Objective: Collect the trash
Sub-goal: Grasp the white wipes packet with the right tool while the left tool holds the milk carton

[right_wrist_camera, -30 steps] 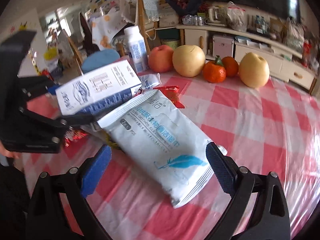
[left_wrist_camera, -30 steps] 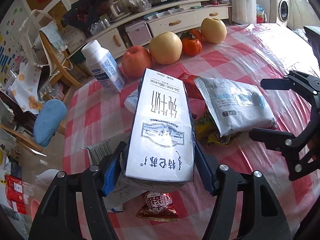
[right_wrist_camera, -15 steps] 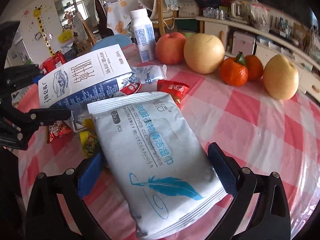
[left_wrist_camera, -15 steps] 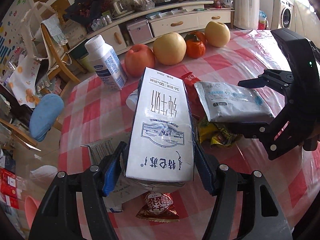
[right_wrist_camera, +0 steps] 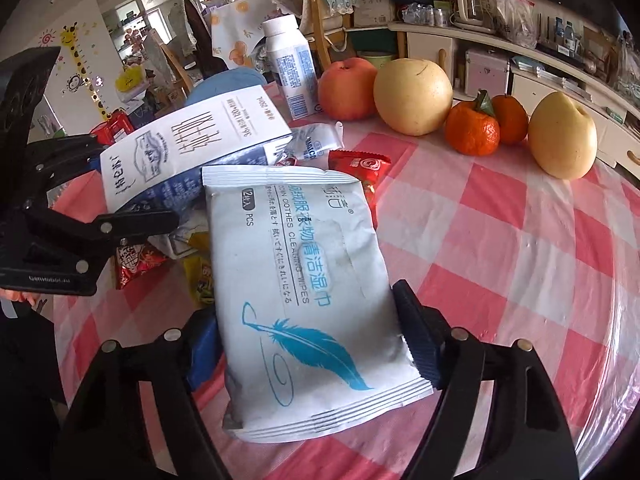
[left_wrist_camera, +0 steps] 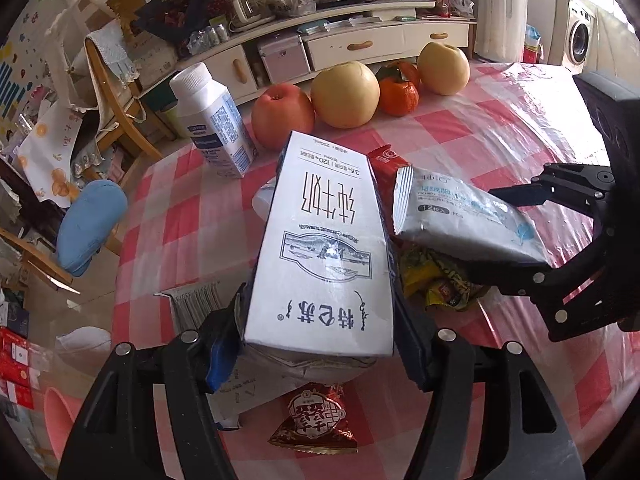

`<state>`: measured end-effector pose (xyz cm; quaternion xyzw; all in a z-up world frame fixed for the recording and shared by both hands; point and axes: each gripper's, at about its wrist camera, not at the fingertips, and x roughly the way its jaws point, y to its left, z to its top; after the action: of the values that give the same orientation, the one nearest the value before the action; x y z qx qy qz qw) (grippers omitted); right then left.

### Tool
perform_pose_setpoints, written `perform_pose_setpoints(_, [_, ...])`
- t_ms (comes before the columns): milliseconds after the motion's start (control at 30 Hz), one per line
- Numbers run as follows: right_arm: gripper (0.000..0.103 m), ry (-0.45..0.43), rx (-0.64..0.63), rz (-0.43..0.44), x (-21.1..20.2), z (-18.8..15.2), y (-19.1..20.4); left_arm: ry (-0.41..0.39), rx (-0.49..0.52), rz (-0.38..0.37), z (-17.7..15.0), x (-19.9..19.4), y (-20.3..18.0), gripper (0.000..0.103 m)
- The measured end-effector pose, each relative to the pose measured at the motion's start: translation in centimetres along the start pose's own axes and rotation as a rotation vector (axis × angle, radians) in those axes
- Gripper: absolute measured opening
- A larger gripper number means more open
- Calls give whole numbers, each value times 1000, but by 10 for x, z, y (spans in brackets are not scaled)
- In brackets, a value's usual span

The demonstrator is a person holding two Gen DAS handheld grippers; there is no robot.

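While the right gripper (right_wrist_camera: 308,344) has just been closing its jaws on the wipes pack (right_wrist_camera: 296,264), the soft pack could buckle and slip; the left gripper (left_wrist_camera: 320,344) clamps the carton (left_wrist_camera: 324,248).

Your left gripper (left_wrist_camera: 320,344) clamps milk carton (left_wrist_camera: 324,248) at its near end. Your right gripper (right_wrist_camera: 308,344) straddles wipes pack (right_wrist_camera: 304,280), jaws just closing onto its edges. Pack lies right of carton, over wrappers (left_wrist_camera: 436,280) on table (left_wrist_camera: 500,140). Snack packet (left_wrist_camera: 316,420) sits under carton's near end. Behind carton: bottle (left_wrist_camera: 212,120) left, then apple (left_wrist_camera: 284,116), pear (left_wrist_camera: 344,94), oranges (left_wrist_camera: 398,92), second pear (left_wrist_camera: 442,69) rightward in row.
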<state>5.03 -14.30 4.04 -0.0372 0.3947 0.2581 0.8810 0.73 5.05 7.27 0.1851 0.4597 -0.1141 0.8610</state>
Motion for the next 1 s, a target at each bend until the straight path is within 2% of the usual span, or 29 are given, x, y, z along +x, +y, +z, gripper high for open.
perform_pose_setpoints(200, [75,-23,18,-41,-10,-5,6,-11,-25,-28,-3,-4,4,65])
perform_pose_setpoints(333, [60,-61,62,-64,-24,-7,8,-15,-46,-47,-6,-6,7,65])
perform_pose_setpoints(400, [56,-78,78,-75,-30,-9,8,-17,-58,-53,-7,-8,10,65])
perform_pose_setpoints(667, [48,-128,107,-142,-46,-17,17,-38,-83,-88,-13,-19,16,65])
perform_pose_setpoints(833, [36,-149,98,-180,-53,-20,25,-63,-97,-103,-16,-29,20,65])
perform_pose_setpoints(1000, [32,-170,120,-202,-59,-24,29,-80,-114,-118,-20,-35,27,65])
